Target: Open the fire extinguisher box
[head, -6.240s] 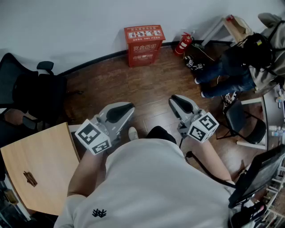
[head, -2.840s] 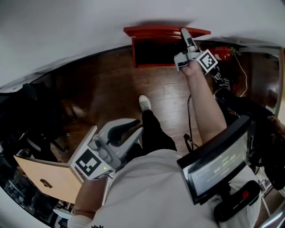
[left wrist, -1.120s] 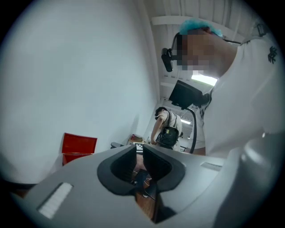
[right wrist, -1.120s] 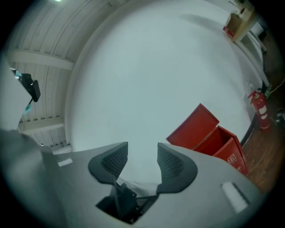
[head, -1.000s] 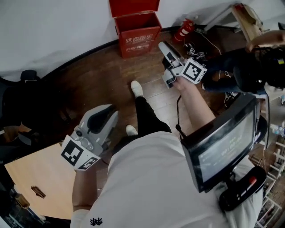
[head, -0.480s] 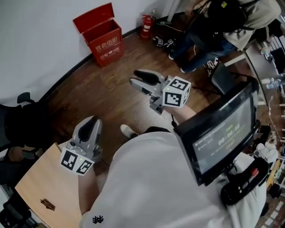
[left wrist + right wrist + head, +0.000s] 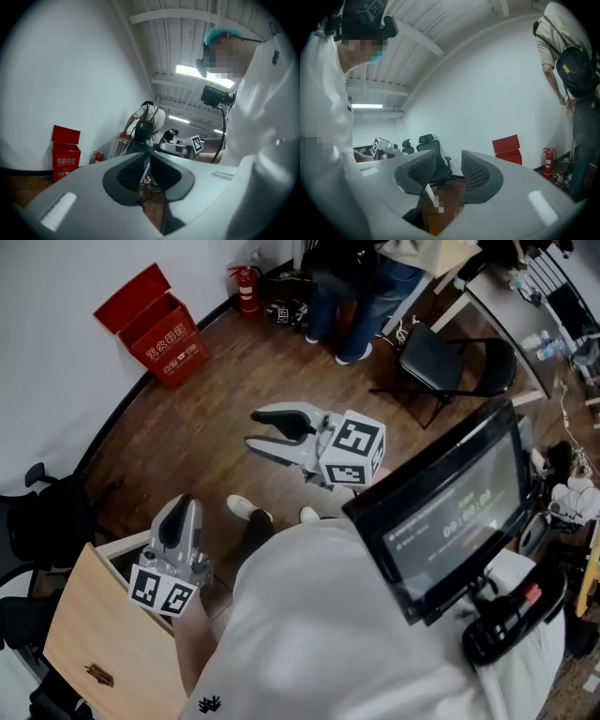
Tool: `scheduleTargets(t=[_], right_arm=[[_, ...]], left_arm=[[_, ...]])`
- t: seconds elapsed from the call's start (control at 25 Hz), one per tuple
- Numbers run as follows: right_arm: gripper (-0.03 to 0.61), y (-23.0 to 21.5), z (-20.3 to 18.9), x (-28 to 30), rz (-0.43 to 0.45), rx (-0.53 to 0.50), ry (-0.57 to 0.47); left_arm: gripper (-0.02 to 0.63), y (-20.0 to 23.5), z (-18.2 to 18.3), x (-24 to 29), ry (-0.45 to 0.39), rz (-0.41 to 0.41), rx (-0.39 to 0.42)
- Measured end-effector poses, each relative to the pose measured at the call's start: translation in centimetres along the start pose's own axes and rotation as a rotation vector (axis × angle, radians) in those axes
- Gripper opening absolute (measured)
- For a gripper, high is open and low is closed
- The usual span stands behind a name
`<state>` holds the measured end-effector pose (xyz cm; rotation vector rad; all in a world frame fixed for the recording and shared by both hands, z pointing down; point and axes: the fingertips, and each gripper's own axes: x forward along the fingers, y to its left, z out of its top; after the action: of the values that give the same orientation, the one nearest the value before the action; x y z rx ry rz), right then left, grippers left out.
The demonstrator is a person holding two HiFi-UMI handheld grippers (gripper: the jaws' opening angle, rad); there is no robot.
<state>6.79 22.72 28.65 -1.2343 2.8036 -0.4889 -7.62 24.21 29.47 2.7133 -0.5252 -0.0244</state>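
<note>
The red fire extinguisher box (image 7: 155,329) stands by the white wall at the upper left, its lid tipped up and back. It also shows as the red box (image 7: 65,152) and the red box (image 7: 507,149), far off in both gripper views. My right gripper (image 7: 253,430) hovers in mid-air over the wood floor, well away from the box, jaws open and empty. My left gripper (image 7: 178,510) hangs low by my left side. Its jaws stand a narrow slit apart with nothing between them.
A red fire extinguisher (image 7: 246,285) stands by the wall right of the box. A person in jeans (image 7: 361,287) stands beyond it, next to a black chair (image 7: 450,357). A wooden tabletop (image 7: 94,643) and a black office chair (image 7: 42,521) are at my left.
The lid, closed at first, was lifted by the right gripper and now stays up. The right gripper has drawn back from the box toward my body. The view has swung right.
</note>
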Motion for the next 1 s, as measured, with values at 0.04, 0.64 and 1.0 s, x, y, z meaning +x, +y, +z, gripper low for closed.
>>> scheduleTargets(t=[0.04,0.64,1.0], right_arm=[[0.169,0.5,-0.4,-1.5,-0.007,-0.013,0.005],[0.153,2.2,-1.6,-13.2,-0.139,-0.118,0.011],[0.147,1.6,-2.2,-15.0,-0.184,-0.119,0.02]], left_arm=[[0.041,-1.4,-0.5,0.3,0.004,-0.004,-0.003],[0.041,-12.5,-2.3,6.0,0.142,-0.157,0.083],[0.04,-13.9,-2.8,7.6,0.147,-0.219,0.084]])
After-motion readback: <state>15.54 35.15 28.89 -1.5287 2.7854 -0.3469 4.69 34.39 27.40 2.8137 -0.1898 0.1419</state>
